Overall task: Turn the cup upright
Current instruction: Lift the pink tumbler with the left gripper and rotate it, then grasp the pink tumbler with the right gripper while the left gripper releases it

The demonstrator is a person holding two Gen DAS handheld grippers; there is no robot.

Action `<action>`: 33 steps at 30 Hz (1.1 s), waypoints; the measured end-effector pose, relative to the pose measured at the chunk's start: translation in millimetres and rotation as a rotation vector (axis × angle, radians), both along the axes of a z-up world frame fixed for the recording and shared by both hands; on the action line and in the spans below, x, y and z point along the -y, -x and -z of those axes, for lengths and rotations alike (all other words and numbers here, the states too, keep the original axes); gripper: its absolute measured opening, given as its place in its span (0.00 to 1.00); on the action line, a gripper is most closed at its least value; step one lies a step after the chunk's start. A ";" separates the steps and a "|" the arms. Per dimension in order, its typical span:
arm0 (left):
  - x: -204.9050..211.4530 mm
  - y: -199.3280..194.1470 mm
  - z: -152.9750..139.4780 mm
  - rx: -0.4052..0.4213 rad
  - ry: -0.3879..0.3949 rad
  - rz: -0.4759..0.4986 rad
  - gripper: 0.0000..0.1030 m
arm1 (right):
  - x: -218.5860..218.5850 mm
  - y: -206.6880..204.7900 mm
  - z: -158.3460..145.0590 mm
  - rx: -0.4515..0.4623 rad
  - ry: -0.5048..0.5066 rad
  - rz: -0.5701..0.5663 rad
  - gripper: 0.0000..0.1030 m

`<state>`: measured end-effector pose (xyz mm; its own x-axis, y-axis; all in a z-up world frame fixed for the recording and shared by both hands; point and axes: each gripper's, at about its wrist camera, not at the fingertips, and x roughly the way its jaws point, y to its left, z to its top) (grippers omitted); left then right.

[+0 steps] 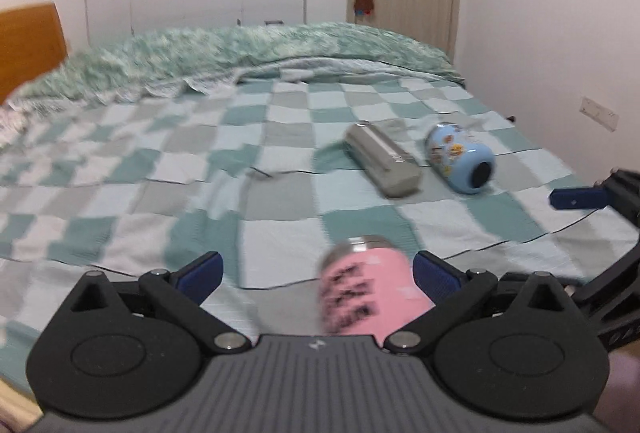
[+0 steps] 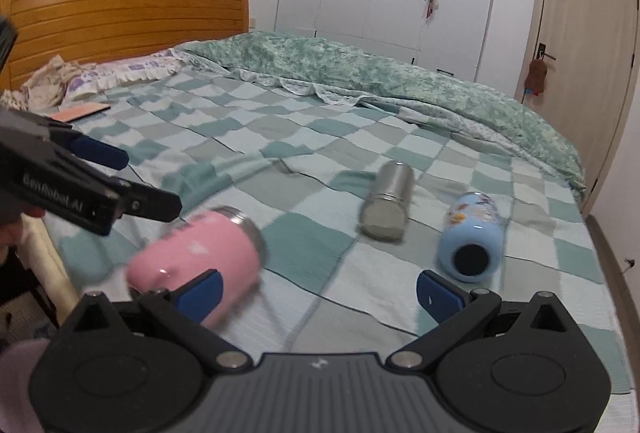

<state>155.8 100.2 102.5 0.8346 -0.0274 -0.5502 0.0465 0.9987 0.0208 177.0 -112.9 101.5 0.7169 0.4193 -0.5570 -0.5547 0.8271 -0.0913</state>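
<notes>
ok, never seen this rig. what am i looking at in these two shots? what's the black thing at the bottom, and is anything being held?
There is no robot arm here. A person holds a two-finger gripper in each hand, and each gripper carries a fisheye camera looking forward along its blue-padded fingers. The black shape at the bottom of each picture is that gripper's own body.

One picture is from the left gripper, the other from the right gripper. In the right view the left gripper also shows from the side.

Three cups lie on their sides on a bed with a checked cover: a pink cup, a steel cup and a light blue cup.

Both grippers are open. The pink cup sits between the left gripper's open fingers, blurred, not clamped. The right gripper holds nothing.
</notes>
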 end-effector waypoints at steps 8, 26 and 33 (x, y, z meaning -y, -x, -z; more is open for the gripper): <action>-42.9 3.9 23.0 0.039 -0.059 -0.018 1.00 | -56.8 -19.7 5.6 -0.129 -0.031 0.085 1.00; -88.9 -22.4 64.8 0.006 -0.012 0.125 1.00 | -111.7 -86.3 40.2 -0.513 -0.042 0.318 1.00; -94.0 -25.7 68.7 0.008 0.006 0.139 1.00 | -123.6 -99.9 50.7 -0.556 -0.036 0.356 1.00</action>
<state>181.5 194.3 33.8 0.8266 -0.1466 -0.5433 0.1844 0.9827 0.0154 276.8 10.7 50.8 0.4249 0.2347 -0.8743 -0.2032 0.9659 0.1605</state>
